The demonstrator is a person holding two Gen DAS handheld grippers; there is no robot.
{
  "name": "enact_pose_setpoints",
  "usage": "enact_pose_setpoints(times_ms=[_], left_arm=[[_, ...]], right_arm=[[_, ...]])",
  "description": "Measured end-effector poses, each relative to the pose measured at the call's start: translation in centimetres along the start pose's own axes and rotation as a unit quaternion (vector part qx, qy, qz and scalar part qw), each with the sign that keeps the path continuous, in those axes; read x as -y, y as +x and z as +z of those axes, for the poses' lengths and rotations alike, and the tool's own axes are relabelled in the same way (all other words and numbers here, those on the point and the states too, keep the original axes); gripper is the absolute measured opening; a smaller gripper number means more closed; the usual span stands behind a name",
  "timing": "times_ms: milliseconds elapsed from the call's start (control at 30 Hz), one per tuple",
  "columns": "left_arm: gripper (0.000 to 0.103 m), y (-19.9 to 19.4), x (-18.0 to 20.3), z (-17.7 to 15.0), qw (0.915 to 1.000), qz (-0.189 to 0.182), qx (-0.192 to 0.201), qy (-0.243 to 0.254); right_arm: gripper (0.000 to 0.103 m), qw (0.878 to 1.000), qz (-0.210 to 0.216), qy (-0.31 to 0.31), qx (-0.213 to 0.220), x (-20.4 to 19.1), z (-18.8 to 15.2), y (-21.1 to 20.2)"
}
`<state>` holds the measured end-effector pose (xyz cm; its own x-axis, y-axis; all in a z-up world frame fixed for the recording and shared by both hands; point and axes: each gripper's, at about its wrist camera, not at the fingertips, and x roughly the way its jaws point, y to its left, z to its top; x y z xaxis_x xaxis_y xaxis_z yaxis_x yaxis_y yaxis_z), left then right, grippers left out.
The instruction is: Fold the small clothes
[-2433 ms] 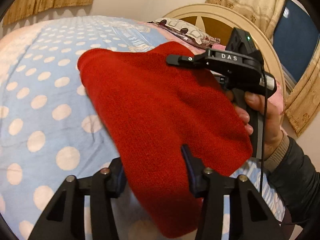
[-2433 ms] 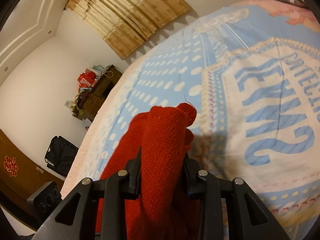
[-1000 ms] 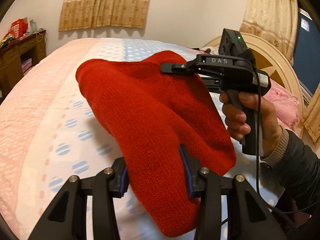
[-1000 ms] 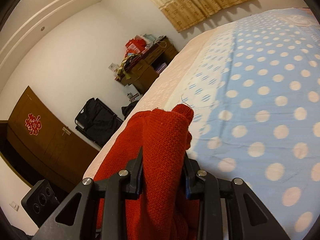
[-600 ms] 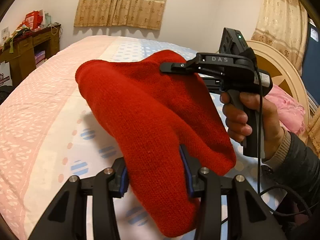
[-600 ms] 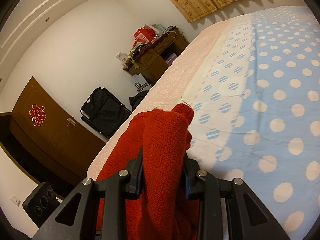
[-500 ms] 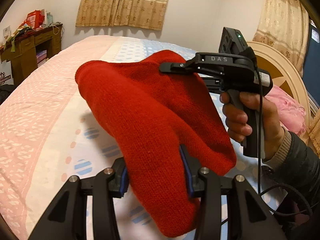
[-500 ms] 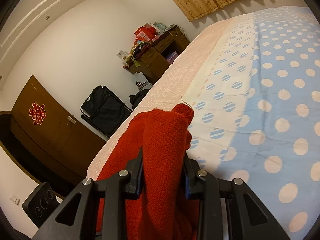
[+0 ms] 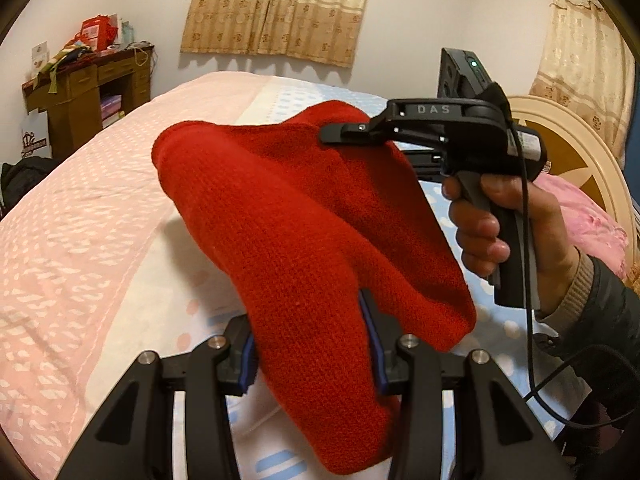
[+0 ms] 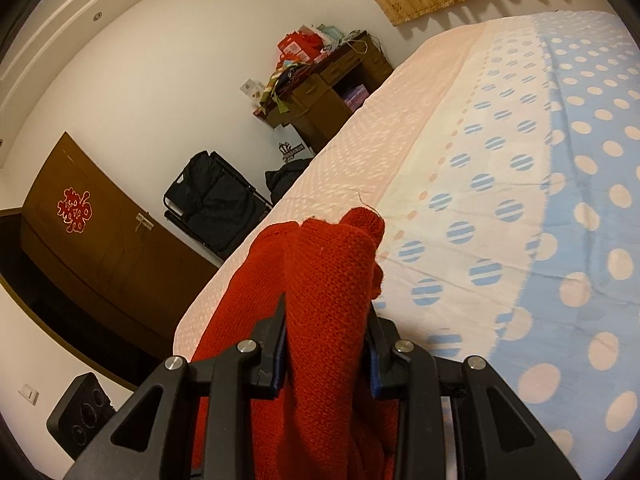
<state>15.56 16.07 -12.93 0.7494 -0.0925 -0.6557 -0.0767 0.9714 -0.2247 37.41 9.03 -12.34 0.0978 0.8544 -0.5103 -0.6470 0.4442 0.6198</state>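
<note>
Red knitwear (image 9: 304,232) is held aloft above the bed (image 9: 80,240), clamped in both the left gripper (image 9: 310,354) and right gripper (image 10: 326,354); carrying appears under way, and lowering it flat onto the bed seems required next.

My left gripper (image 9: 310,350) sits at the near end of the knit garment (image 9: 304,232), cloth bunched between its fingers. My right gripper (image 9: 340,136) is at the garment's far end, my right hand (image 9: 508,224) on its handle further right. The garment hangs between the two above the bed (image 9: 80,240), clear of the cover. Behind the bed's far edge hang the curtains (image 9: 276,8). Off the bed's far left corner stands a desk (image 9: 92,96). The headboard (image 9: 568,152) rises at the bed's right end, a pillow (image 9: 592,220) before it. Beyond the bed's left edge, a door (image 10: 92,248).
</note>
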Motion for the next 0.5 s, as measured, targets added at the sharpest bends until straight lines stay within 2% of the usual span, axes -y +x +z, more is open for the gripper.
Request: enact_pose_setpoints(times_ms=[500], left_arm=[[0.045,0.7,-1.9,-2.2,0.9991,-0.001,-0.021,-0.038]], right_arm=[[0.031,0.999,-0.011,0.007,-0.045,0.5,-0.2,5.7]])
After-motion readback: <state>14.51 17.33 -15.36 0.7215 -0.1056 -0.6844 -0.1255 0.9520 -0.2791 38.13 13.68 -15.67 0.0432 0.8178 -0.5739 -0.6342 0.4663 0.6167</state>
